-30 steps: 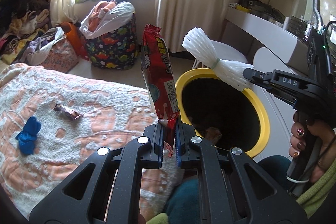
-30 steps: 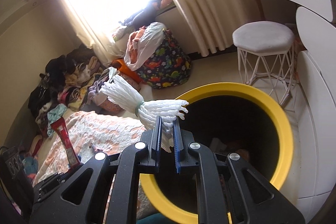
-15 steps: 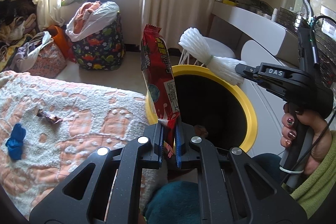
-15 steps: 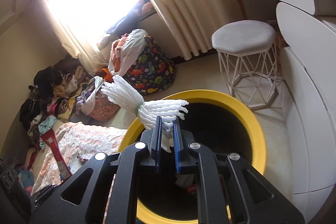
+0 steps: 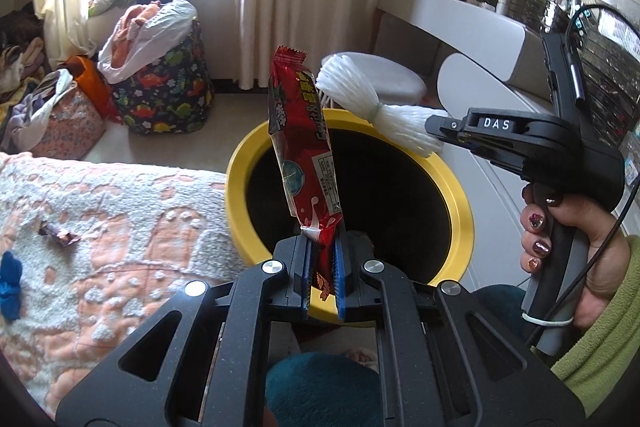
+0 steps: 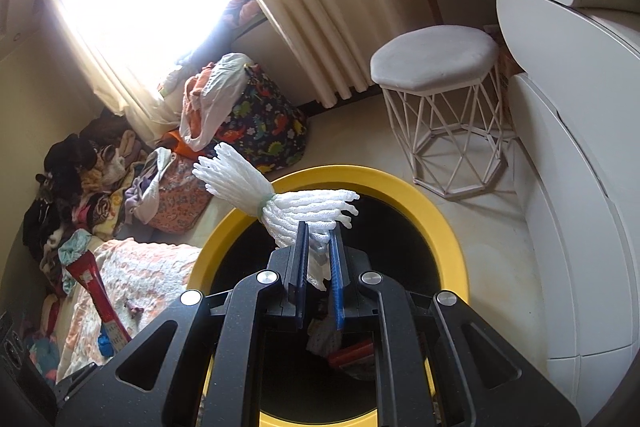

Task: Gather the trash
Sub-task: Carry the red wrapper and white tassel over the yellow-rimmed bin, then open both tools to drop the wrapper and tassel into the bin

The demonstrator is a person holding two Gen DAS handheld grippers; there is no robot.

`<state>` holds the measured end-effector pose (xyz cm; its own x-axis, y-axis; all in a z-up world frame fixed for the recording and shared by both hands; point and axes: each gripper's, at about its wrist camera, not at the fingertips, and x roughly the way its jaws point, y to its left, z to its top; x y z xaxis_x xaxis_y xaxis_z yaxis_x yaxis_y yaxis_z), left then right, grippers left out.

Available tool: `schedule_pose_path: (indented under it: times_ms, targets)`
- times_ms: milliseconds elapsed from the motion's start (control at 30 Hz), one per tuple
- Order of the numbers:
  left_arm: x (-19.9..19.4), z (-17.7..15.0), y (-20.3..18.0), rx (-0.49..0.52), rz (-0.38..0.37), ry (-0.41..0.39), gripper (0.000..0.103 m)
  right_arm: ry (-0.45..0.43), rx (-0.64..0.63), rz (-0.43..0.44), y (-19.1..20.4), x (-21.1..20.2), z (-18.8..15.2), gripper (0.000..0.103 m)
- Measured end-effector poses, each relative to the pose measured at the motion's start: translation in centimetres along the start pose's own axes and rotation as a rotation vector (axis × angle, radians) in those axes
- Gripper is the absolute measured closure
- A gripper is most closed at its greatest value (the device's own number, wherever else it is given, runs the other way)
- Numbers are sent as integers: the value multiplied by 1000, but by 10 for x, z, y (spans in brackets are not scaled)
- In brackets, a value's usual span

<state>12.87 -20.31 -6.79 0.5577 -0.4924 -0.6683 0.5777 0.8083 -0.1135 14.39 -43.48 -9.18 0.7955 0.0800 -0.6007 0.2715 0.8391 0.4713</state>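
Observation:
My left gripper is shut on the bottom end of a red snack wrapper, which stands upright over the near rim of a yellow-rimmed black bin. The right gripper is shut on a white foam net tied at its middle, held above the bin opening. In the left wrist view the foam net and the right gripper hang over the bin's far rim, a hand on the handle. A small brown wrapper and a blue scrap lie on the bedspread.
The orange and white bedspread lies left of the bin. A white stool and white curved furniture stand to the right. A dinosaur-print bag and piles of clothes sit by the curtained window. Some trash lies inside the bin.
Both grippers have moved toward the bin with their loads still held; the wrapper and the foam net now hang over its opening. The bed items have slid left in the left wrist view.

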Motion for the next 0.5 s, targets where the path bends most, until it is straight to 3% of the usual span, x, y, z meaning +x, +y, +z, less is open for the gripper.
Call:
schedule_pose_path:
  times_ms: [500]
  targets:
    - [43, 4, -2, -24, -34, 81, 98, 30, 35, -38, -13, 7, 1, 90]
